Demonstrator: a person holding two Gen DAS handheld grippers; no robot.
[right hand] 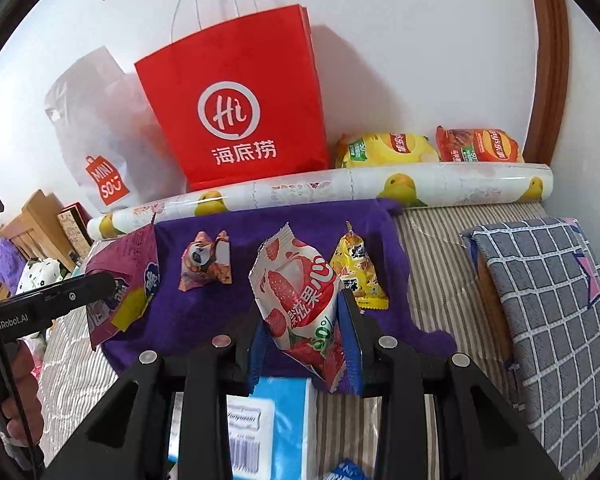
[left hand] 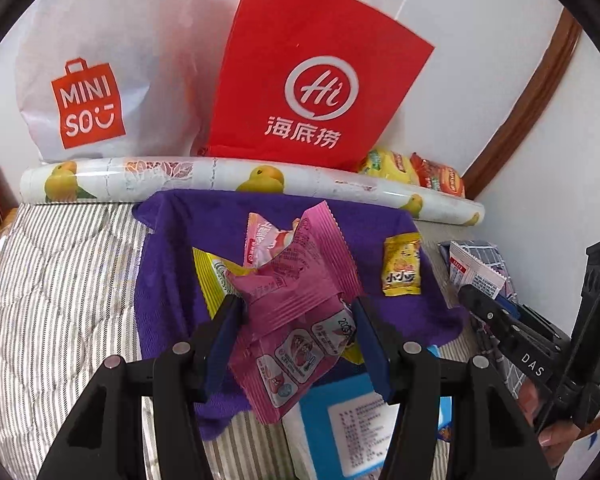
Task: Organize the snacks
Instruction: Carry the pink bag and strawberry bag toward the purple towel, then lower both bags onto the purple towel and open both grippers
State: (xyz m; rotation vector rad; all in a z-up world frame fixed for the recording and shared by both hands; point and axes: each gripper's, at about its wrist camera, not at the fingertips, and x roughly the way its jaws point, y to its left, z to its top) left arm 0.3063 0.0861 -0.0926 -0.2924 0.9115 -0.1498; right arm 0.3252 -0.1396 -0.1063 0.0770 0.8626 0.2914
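Note:
My left gripper point(left hand: 296, 312) is shut on a pink snack packet point(left hand: 296, 308) and holds it above a purple towel point(left hand: 168, 264). The packet also shows at the left of the right wrist view point(right hand: 124, 280). My right gripper point(right hand: 304, 320) is shut on a white and red strawberry snack packet point(right hand: 300, 304) over the same towel point(right hand: 244, 240). A small yellow snack packet point(left hand: 402, 266) lies on the towel to the right; it also shows behind the right gripper point(right hand: 358, 272). A panda-print packet point(right hand: 206, 260) lies on the towel.
A red paper bag point(left hand: 312, 76) and a white Miniso bag point(left hand: 96, 80) stand against the wall behind a lemon-print roll point(left hand: 236, 180). Yellow point(right hand: 388, 148) and orange point(right hand: 480, 144) chip bags lie at the back right. A blue box point(left hand: 360, 420) lies near. A checked cushion point(right hand: 552, 300) lies right.

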